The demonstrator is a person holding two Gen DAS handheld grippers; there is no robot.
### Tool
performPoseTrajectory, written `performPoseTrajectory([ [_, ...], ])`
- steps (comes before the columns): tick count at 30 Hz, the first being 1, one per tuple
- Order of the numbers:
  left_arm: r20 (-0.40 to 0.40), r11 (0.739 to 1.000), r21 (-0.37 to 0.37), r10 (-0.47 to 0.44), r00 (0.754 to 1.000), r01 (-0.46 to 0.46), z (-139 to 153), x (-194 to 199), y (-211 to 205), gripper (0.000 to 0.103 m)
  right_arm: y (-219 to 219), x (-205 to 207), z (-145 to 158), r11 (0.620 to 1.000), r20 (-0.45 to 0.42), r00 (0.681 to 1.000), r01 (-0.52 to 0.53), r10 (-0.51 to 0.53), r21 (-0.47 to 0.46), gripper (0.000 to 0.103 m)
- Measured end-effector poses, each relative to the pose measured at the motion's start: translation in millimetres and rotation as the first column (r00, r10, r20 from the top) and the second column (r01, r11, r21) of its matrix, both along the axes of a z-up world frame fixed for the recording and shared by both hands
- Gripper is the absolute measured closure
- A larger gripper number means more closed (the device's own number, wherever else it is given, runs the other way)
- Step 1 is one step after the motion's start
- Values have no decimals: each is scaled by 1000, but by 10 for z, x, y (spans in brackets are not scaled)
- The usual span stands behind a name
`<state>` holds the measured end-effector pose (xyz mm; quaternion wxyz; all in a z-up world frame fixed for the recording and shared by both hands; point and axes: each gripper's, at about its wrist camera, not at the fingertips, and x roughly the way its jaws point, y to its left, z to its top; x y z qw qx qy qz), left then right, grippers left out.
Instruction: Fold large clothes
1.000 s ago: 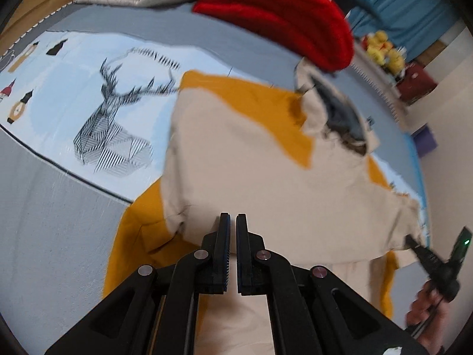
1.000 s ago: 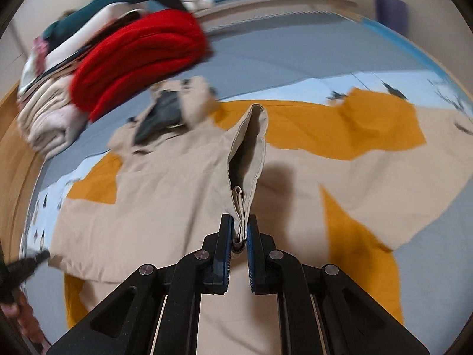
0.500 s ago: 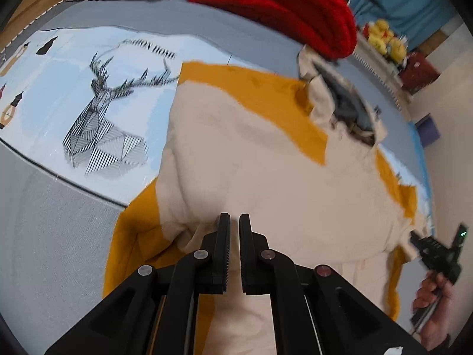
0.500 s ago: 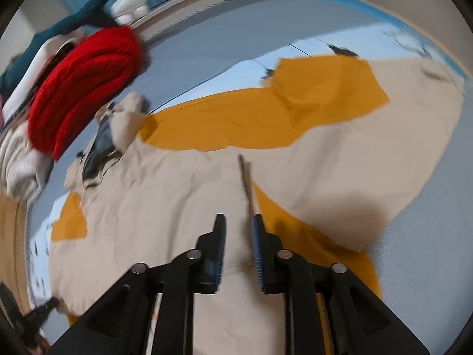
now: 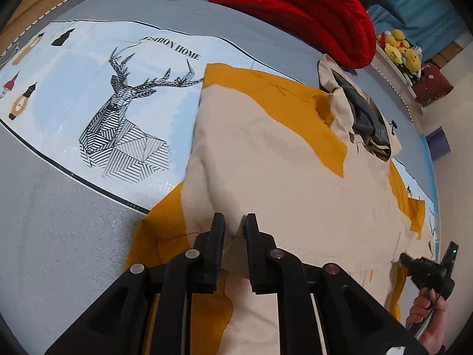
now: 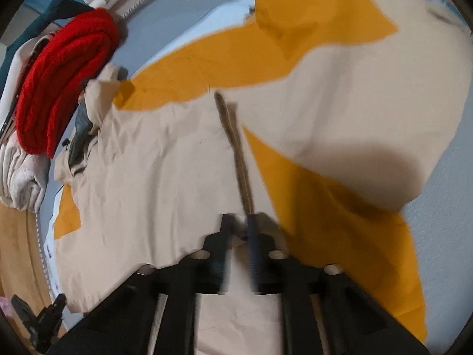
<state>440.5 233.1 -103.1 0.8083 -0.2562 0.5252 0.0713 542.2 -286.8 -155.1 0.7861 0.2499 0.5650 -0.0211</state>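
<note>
The beige-and-mustard garment [image 5: 283, 171] is spread flat on the printed sheet [image 5: 88, 88] of the bed, and it lies ahead of both tools, with its hooded collar [image 5: 363, 118] at the far end. In the left wrist view, the left tool [image 5: 233, 224] is seen at the near hem, its jaws parted by a narrow gap with a small ridge of beige cloth standing between them; whether that ridge is touched by the pads cannot be told. To the right of this tool the body of the garment runs across to the other hem corner, where the right tool [image 5: 425, 269] is seen in a hand.

In the right wrist view, which is blurred, the right tool [image 6: 239, 227] is seen with its jaws slightly apart, and a thin upright edge of cloth [image 6: 233, 145] runs straight ahead from the gap; a firm hold cannot be confirmed. The garment's long axis is judged to run from the tools toward the collar, so a fold would be carried forward from the hem, which lies at both tools.
</note>
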Motion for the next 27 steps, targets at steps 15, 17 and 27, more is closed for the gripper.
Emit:
performPoseTrajectory([
  [15,-115,992,74,-97,989,106,-229,42,-262,77,-326,-120,459,971,166,973,186,-160,-151,80],
  [17,-121,991,74,-99,988,108,-251,49,-263,77,-232,-69,484,987,188,977,119,-97,-110,65],
  [27,-122,986,134,-80,989,96,-255,41,-267,77,-154,32,48,996,-16,999,45,-46,-73,61],
])
